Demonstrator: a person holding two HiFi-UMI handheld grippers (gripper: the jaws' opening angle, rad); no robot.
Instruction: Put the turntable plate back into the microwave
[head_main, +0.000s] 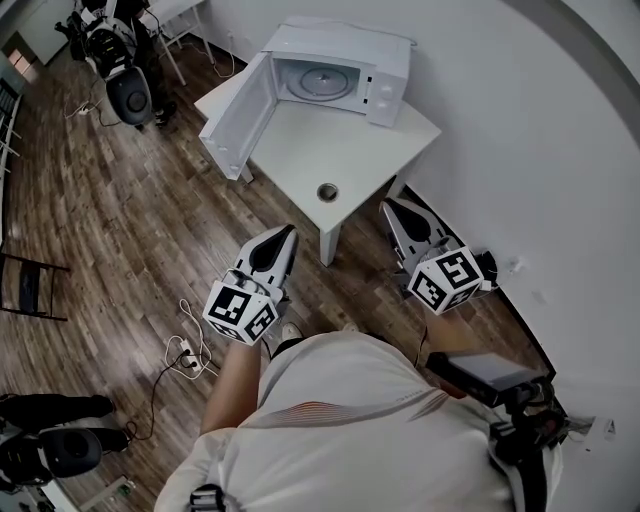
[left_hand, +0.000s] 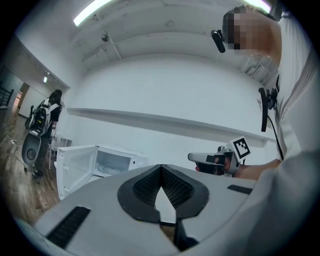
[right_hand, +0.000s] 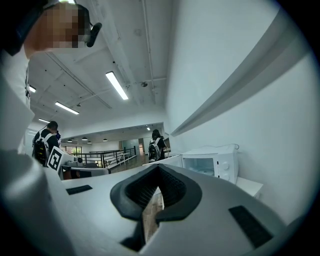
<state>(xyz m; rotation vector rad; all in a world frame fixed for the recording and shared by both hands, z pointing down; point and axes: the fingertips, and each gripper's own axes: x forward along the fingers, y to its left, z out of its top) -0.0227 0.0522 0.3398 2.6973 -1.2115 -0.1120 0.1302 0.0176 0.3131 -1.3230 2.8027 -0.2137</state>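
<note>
The white microwave stands on the far end of a white table, its door swung wide open to the left. The glass turntable plate lies flat inside the cavity. My left gripper and right gripper hang side by side short of the table's near corner, both pointing level toward it. Each has its jaws shut with nothing between them. The left gripper view shows the open microwave ahead left and the right gripper beside it. The right gripper view shows the microwave ahead right.
A round cable hole sits near the table's front corner. A white wall runs close along the right. A power strip and cables lie on the wood floor at left. Chairs and gear stand at the far left.
</note>
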